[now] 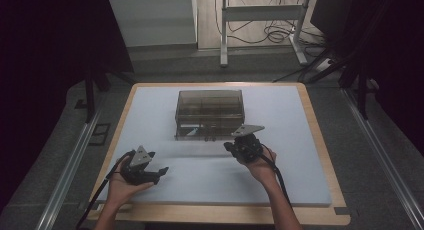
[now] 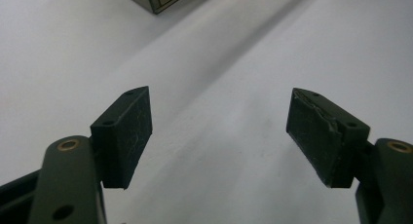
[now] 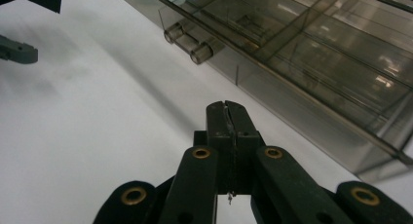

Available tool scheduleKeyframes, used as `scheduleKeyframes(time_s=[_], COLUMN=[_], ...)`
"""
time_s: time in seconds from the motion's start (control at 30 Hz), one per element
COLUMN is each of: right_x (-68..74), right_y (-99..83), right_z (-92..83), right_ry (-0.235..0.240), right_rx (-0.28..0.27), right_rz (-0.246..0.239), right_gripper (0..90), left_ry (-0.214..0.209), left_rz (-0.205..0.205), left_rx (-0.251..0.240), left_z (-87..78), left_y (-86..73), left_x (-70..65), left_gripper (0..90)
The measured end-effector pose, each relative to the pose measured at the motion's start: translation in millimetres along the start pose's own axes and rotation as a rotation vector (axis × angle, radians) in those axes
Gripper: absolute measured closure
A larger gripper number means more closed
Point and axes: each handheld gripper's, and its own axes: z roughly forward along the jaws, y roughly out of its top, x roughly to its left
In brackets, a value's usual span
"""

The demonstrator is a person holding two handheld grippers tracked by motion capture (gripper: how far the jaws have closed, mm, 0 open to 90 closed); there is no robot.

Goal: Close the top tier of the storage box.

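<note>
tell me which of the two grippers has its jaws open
The left gripper: its two pads stand wide apart over the white mat with nothing between them. The right gripper, near the smoky plastic box, has its jaws pressed together.

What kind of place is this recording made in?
Probably a lab or workshop set up for recording: a wooden table with a pale blue mat, dark curtains at the sides, and loose black cables under a metal-legged desk behind.

Smoky clear plastic organiser box (image 1: 210,111), upright, mid-mat, w/ front handles.

Box on mat, grippers before it

The box (image 1: 210,114) is set on the mat (image 1: 300,155); left gripper (image 1: 161,171) and right gripper (image 1: 231,147) are held before it.
</note>
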Motion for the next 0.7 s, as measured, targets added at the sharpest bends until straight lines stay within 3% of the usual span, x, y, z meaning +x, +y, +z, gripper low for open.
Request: scheduleKeyframes(time_s=[0.7], right_x=[-0.7], right_y=[13.0], right_z=[10.8], right_ry=[0.005], right_rx=[-0.004], right_rz=[0.0], right_gripper=[88.7], left_ry=[0.003], left_rz=[-0.008], left_rx=[0.014], left_z=[4.0], left_y=[-3.2], left_x=[-0.7], left_gripper=[25.6])
